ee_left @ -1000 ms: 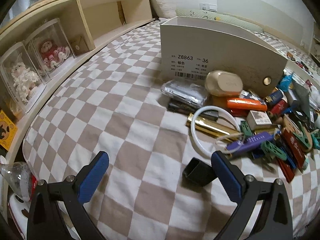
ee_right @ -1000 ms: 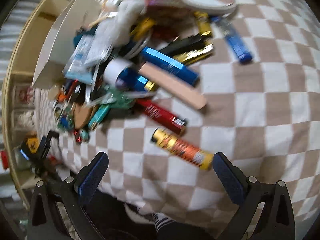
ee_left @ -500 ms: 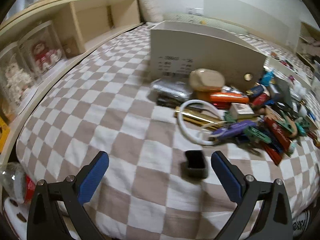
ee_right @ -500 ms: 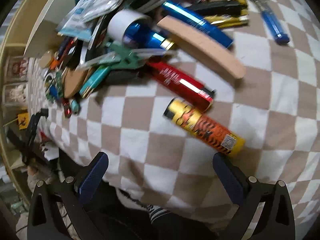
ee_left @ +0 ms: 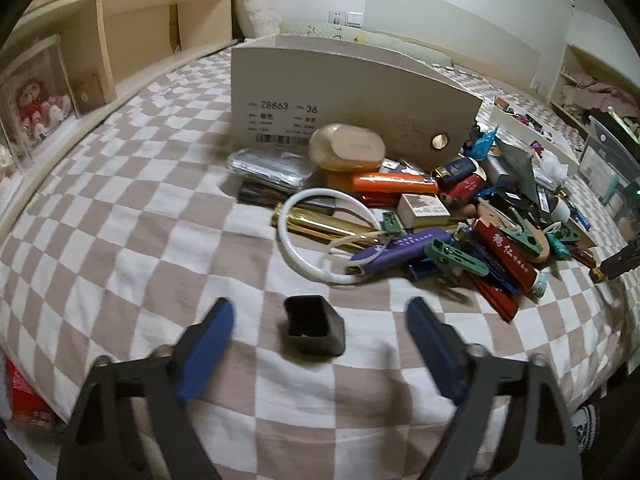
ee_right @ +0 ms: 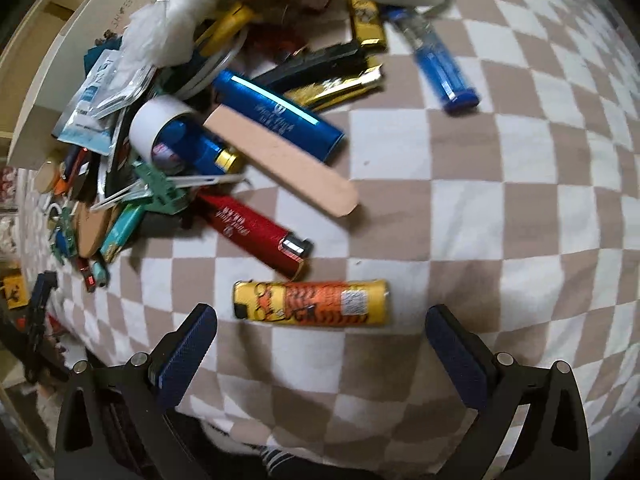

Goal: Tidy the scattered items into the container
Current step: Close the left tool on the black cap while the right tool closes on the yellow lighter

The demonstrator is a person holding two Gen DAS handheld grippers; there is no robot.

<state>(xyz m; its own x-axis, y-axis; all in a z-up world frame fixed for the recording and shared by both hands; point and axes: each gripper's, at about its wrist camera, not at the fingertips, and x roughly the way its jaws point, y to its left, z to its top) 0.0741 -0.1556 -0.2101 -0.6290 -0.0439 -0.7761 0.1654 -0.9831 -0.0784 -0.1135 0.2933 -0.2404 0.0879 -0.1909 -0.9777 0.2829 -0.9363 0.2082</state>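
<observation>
glossy plastic yellow lighter; matt checked cloth bedcover

Checkered bed cover; small black cap between left tool's tips; yellow tiger lighter just ahead of right tool's; cardboard box and clutter pile beyond.

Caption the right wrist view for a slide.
Open right gripper poised over a yellow tiger-print lighter beside the clutter pile.

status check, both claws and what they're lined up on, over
Left claw open, has just been closing around small black cap, not gripped. Right claw open, just short of yellow lighter. Nothing in the way.
</observation>
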